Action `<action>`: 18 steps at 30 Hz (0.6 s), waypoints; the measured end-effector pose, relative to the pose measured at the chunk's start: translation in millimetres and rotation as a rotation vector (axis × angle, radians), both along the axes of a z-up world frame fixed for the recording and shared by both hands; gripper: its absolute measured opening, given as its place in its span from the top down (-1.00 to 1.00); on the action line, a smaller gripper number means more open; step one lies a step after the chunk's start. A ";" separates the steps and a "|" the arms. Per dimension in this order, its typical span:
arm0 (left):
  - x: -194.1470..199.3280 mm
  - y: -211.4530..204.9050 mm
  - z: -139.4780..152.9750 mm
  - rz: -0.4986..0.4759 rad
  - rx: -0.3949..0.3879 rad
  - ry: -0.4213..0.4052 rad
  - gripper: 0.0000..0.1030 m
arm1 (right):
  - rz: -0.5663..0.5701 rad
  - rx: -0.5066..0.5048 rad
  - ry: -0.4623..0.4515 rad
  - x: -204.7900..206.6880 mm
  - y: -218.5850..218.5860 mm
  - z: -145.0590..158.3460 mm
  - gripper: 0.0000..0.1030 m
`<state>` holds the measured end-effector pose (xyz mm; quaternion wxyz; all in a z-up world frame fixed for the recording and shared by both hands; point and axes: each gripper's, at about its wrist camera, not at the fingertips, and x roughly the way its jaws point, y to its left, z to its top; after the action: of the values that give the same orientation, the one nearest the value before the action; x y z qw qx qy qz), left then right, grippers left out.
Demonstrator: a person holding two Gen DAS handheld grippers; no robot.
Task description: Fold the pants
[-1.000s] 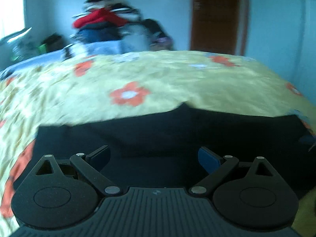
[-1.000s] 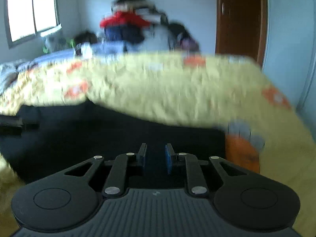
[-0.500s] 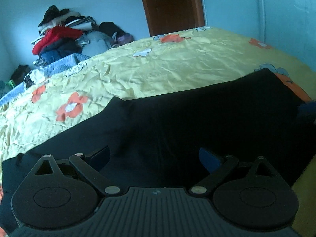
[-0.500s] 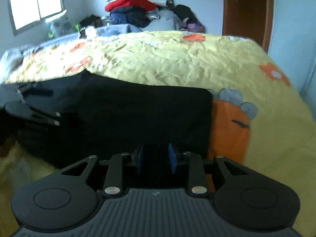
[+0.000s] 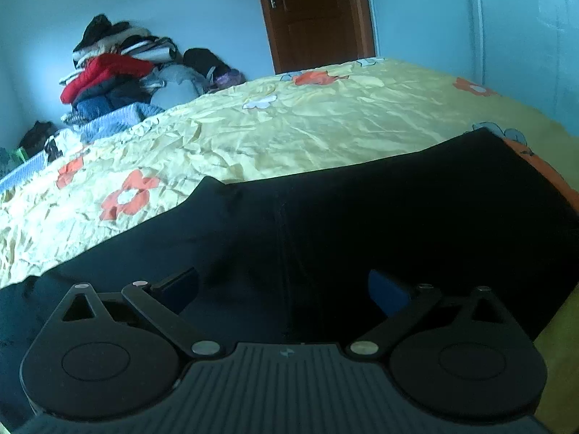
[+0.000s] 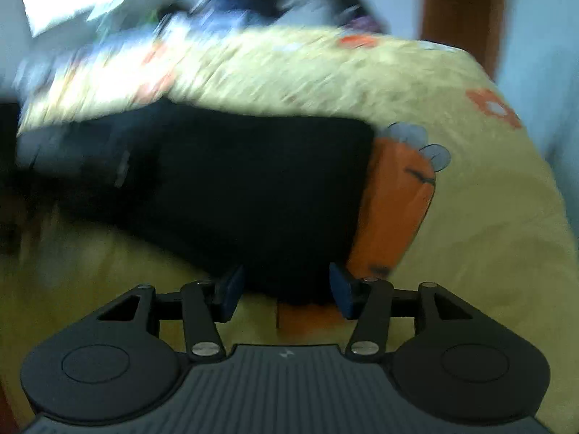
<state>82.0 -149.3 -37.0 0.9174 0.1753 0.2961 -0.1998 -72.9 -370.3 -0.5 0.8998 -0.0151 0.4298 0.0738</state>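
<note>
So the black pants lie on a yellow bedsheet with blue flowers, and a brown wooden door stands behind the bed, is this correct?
Not quite: the flowers on the yellow bedsheet are orange, not blue, as the left wrist view shows. The rest holds: the black pants lie on that sheet, and the brown wooden door stands behind the bed.

Bed [image 5: 343, 123] covered by a wrinkled yellow sheet [image 5: 253, 137] printed with orange flowers and an orange carrot figure [image 6: 394, 209]. Black pants [image 5: 362, 224] lie flat directly on the sheet near the close edge, one end overlapping the carrot print. A striped blue cloth [image 5: 108, 123] rests at the bed's far left edge. Right wrist view is blurred.
</note>
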 end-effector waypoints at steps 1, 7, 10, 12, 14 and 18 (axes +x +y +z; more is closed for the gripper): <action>1.7 0.9 0.8 0.007 -0.010 0.013 -1.00 | 0.015 -0.036 0.043 1.1 -1.3 -1.8 0.00; -0.4 0.1 5.9 0.045 -0.046 0.007 -0.97 | -0.141 0.186 -0.208 -5.1 -23.6 22.0 -0.28; -4.9 -6.9 -1.0 -0.010 0.018 -0.013 -0.99 | -0.155 0.205 -0.199 17.6 -14.7 8.8 -0.44; -11.4 -4.8 -0.2 -0.018 0.036 -0.060 -0.99 | -0.115 0.167 -0.081 37.2 -4.0 -10.1 -0.46; -15.1 0.3 5.0 -0.014 0.036 -0.085 -0.98 | -0.071 0.007 -0.081 41.0 16.6 -8.8 -0.57; -8.9 18.3 10.0 0.043 -0.015 -0.084 -0.99 | -0.047 0.009 -0.170 41.1 33.2 13.8 -0.90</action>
<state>73.1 -131.0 -27.0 0.9345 0.1703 0.2593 -0.1747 -31.8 -337.1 13.4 0.9346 -0.0073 0.3518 0.0532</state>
